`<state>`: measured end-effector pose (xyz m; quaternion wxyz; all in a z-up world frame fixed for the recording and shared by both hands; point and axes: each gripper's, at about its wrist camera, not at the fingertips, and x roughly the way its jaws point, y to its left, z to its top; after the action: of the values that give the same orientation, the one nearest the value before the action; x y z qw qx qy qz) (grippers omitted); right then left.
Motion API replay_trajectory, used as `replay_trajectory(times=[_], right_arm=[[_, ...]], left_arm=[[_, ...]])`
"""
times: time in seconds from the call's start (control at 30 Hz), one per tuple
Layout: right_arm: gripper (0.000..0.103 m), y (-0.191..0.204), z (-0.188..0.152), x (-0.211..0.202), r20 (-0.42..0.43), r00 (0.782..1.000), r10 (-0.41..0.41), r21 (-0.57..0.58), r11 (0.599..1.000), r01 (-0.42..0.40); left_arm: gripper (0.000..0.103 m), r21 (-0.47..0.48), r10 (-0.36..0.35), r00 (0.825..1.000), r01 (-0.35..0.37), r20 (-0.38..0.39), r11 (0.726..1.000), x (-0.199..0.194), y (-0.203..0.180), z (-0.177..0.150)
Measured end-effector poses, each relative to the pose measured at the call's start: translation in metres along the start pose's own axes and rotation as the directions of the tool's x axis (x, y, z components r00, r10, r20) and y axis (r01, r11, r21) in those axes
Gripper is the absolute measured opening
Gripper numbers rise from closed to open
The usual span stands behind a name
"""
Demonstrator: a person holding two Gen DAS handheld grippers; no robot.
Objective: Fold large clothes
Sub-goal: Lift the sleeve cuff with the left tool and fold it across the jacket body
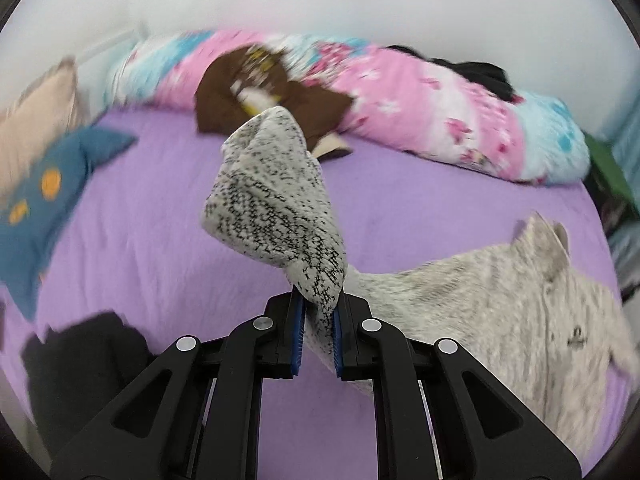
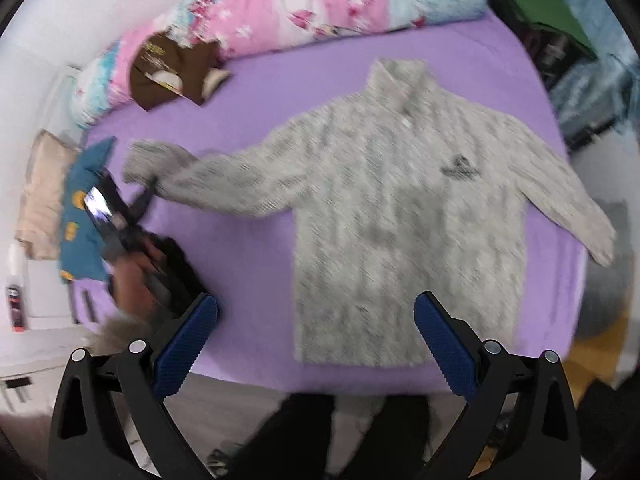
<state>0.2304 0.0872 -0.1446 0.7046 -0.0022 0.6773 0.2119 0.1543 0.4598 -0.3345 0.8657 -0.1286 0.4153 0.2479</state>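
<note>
Grey marled sweater (image 2: 404, 216) spread face-up across the purple bed sheet (image 2: 256, 92), collar toward the far side, hem at the near edge, right sleeve angled down to the right. Left sleeve cuff (image 1: 276, 200) pinched between the pads of the left gripper (image 1: 316, 320), lifted clear of the sheet; sleeve trailing back down to the body. Right gripper (image 2: 316, 344) spread wide over the near hem, nothing between its pads. Judged soft, thick knit: light, limp, no stiffness, likely to sag and stretch under its own weight, fuzzy enough not to slip from ribbed pads. Best holds: cuffs, shoulder seams, hem corners, where fabric doubles and grips firm. Brown garment (image 2: 168, 76) and floral quilt (image 2: 320, 0) along the far side; blue cushion (image 1: 36, 208) at far left; dark clothing (image 1: 84, 364) at near left.
</note>
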Motion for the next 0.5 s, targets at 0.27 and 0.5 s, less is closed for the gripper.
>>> replay_trajectory(times=[0.27,0.5], right_arm=[[0.097,0.092,0.103,0.039,-0.154,0.951,0.267,0.103,0.962,-0.254],[0.097,0.089,0.148,0.126,-0.357,0.871,0.337,0.275,0.929,-0.246]], left_arm=[[0.010,0.121,0.001,0.997,-0.011,0.080,0.993,-0.054,-0.081,0.001],[0.010,0.260,-0.026,0.989,-0.014,0.146,0.965,-0.089,-0.140,-0.011]])
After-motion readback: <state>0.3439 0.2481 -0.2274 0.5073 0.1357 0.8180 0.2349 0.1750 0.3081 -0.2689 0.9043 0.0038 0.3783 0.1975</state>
